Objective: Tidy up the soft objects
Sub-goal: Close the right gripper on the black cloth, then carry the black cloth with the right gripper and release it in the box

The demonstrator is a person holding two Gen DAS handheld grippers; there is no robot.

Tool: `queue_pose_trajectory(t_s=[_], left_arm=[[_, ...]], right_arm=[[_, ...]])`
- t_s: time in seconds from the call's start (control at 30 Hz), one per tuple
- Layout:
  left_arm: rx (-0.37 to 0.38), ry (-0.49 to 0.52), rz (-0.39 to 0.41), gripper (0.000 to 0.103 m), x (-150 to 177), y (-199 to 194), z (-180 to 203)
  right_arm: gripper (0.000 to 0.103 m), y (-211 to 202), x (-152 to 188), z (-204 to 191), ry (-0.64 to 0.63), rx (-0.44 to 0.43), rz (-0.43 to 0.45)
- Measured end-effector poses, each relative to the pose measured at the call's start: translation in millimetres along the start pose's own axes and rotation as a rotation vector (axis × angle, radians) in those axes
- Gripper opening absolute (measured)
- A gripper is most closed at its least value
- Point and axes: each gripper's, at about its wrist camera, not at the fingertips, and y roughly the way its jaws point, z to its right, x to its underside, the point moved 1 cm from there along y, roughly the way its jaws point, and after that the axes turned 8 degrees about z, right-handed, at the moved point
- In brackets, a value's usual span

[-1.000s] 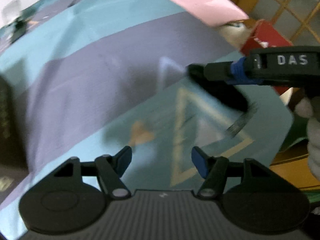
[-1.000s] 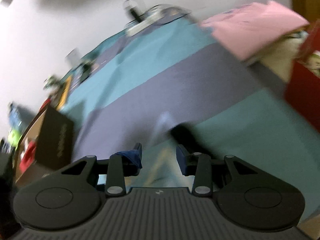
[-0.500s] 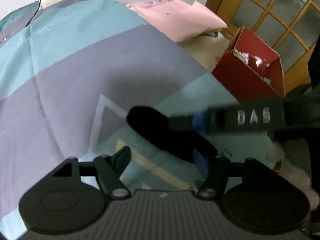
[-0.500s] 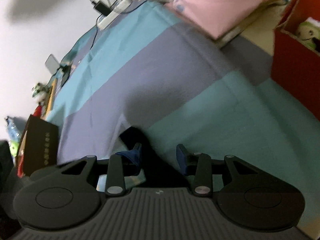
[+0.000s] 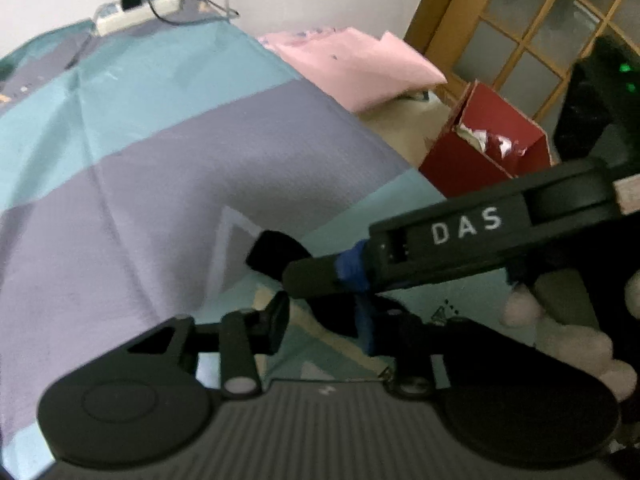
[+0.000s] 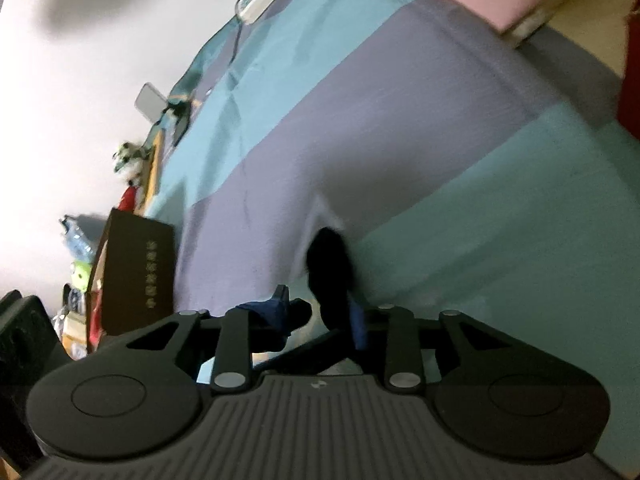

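A black sock (image 5: 276,252) lies on the teal and purple bed sheet (image 5: 180,160). In the left wrist view its near part runs between the fingers of my left gripper (image 5: 324,322), whose jaws are closing. A strip of sheet still shows between the left finger (image 5: 278,318) and the cloth. My right gripper (image 5: 298,282) comes in from the right and lies across the sock's middle. In the right wrist view the sock (image 6: 328,260) stretches away from my right gripper (image 6: 326,314), whose closing jaws have both pads against the cloth.
A red open box (image 5: 488,152) stands at the bed's right edge, with pink folded bedding (image 5: 360,64) behind it. A white fluffy thing (image 5: 560,332) lies at the right. A power strip (image 5: 132,12) sits by the wall. A dark brown box (image 6: 136,272) stands at the left.
Both pairs of jaws have narrowed around the black sock. The right gripper has come down onto it, and the left gripper has shifted so the sock lies between its fingers.
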Motion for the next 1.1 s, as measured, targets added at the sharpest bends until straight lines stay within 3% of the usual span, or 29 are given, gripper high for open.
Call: queue_pose_trajectory(t_s=[0.3, 0.5, 0.93, 1.0, 1.1], left_arm=[[-0.041, -0.057, 0.133, 0.029, 7, -75, -37], [-0.077, -0.075, 0.259, 0.028, 11, -140, -63], [-0.122, -0.102, 0.410, 0.028, 21, -237, -128], [-0.111, -0.081, 0.401, 0.028, 23, -239, -133], [-0.065, -0.083, 0.333, 0.040, 38, -222, -134]], right_arm=[[0.010, 7, 15, -62, -0.056, -0.133, -0.017], [0.009, 9, 22, -125, -0.139, -0.241, 0.007], [0.010, 28, 45, -235, -0.325, -0.337, 0.071], [0.011, 27, 47, -234, -0.336, -0.302, 0.099], [0.013, 31, 54, -214, -0.363, -0.152, 0.125]])
